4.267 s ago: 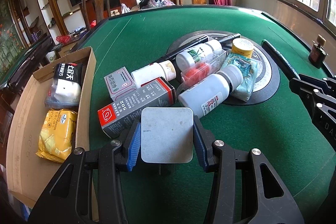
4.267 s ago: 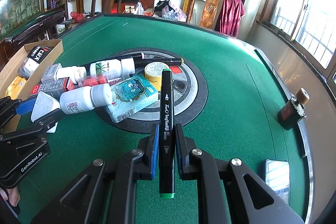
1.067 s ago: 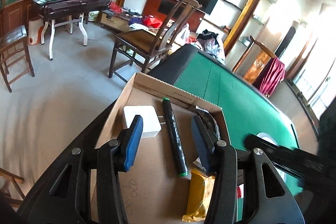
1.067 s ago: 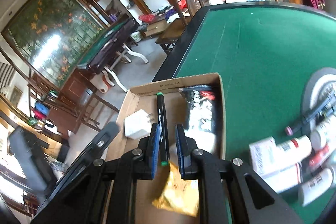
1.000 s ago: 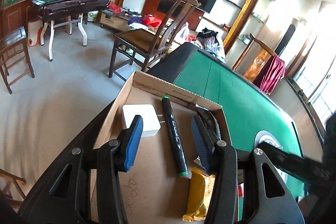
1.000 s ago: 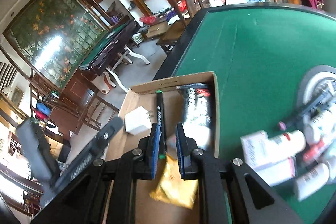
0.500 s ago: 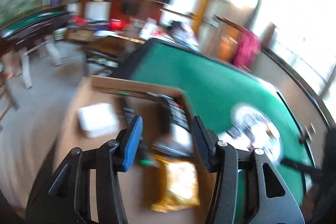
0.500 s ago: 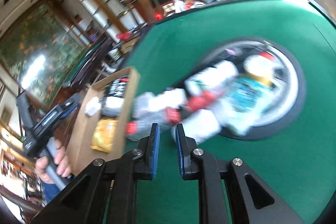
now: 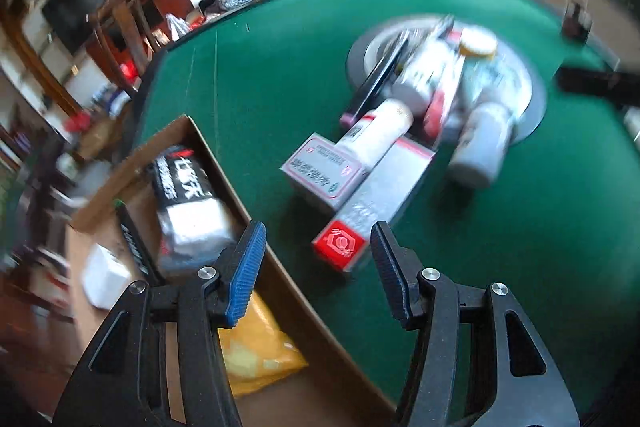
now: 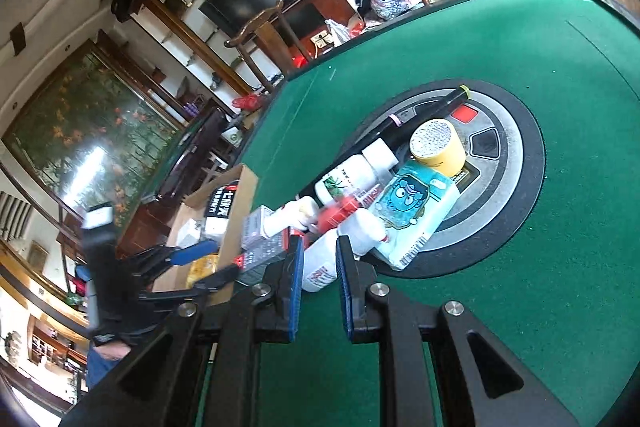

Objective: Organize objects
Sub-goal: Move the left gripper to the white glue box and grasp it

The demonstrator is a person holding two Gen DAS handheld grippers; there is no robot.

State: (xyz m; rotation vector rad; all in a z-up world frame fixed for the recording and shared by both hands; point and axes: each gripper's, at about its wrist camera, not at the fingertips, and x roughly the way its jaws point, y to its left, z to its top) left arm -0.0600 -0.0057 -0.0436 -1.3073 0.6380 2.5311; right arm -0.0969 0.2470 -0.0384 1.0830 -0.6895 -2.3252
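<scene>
The green felt counter [image 10: 560, 67] is filling most of the room from where I am standing, with a round grey and black disc [image 10: 516, 163] sitting in its middle. A cardboard box [image 9: 256, 227] is lying along the counter's edge, its long wall running just beside the pile of things.

Inside the box a black and white packet [image 9: 188, 195] is lying against the wall nearest the counter, a yellow packet [image 9: 256, 351] is sitting below it, a black marker [image 9: 132, 239] is lying beside the black and white packet, and a white charger block [image 9: 105, 279] is resting on the far side of the marker.

On the counter, a long grey carton with a red end [image 9: 376, 203] is lying nearest the box, touching a shorter grey carton [image 9: 324, 171]. White bottles are piling up behind them: one [image 9: 480, 143] is lying on its side at the disc's rim, another [image 9: 378, 135] is resting across the cartons. A blue tissue pack with a cartoon face [image 10: 416, 211] is lying partly on the disc, a yellow tub [image 10: 438, 143] is standing just behind it, and a long black pen [image 10: 420, 111] is stretching across the disc.

The left gripper [image 9: 318, 267] is hovering over the box wall, its fingers [image 9: 246, 267] spread wide apart and holding nothing. The right gripper [image 10: 318, 287] is hanging low over the felt, pointing at the pile, its fingers [image 10: 295, 283] a narrow gap apart with nothing between them.
</scene>
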